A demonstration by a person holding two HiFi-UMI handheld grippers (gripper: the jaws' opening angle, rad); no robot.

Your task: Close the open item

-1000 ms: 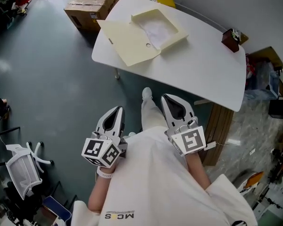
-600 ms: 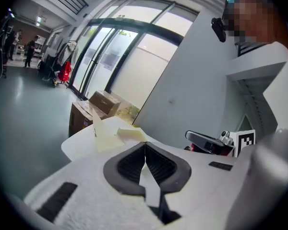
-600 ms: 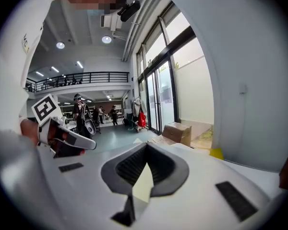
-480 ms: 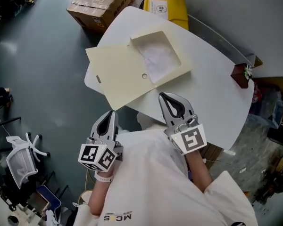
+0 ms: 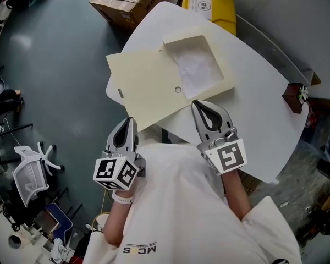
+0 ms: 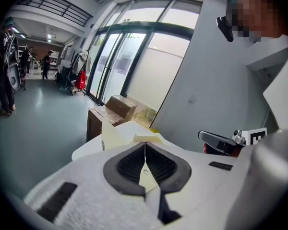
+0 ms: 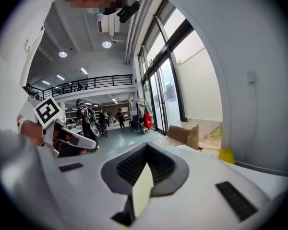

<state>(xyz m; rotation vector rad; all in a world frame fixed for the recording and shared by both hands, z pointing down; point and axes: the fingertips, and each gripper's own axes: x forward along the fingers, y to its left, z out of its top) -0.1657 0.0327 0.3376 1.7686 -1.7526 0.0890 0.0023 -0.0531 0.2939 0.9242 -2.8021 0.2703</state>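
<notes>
Hovering near the open box (image 5: 226,81) (lid (image 5: 146,89) laid flat), left gripper (image 5: 130,120) and right gripper (image 5: 196,103), both pressed together, empty.

The left gripper (image 6: 145,150) is pointing over a white table (image 6: 86,151), its jaws pressing together with nothing between them. Beyond the tips a cream box (image 6: 116,137) is lying, apparently open, and a cardboard box (image 6: 116,110) is standing behind.
</notes>
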